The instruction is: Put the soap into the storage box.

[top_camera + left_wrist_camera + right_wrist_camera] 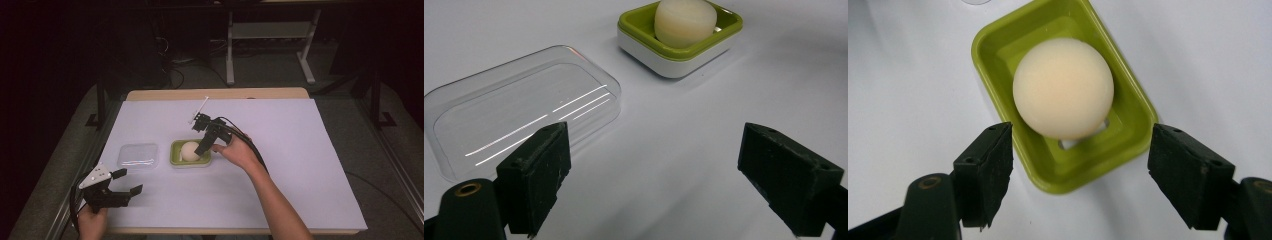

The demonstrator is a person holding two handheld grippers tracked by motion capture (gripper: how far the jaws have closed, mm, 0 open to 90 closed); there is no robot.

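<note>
Soap (1063,89) sits in the green dish (998,45) mid-counter, my right tongs (1080,175) open just above it, clear lid (519,107) beside, left tongs (654,175) open, idle; covering remains.

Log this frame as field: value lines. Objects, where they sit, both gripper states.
surface: white sheet over the table
soap: round cream bar lying in the green dish
lid: clear plastic lid flat on the sheet, beside the dish, apart from it
right gripper: open, above the dish, jaws either side of its near end, not touching the soap
left gripper: open, holds nothing, aimed toward the lid
</note>
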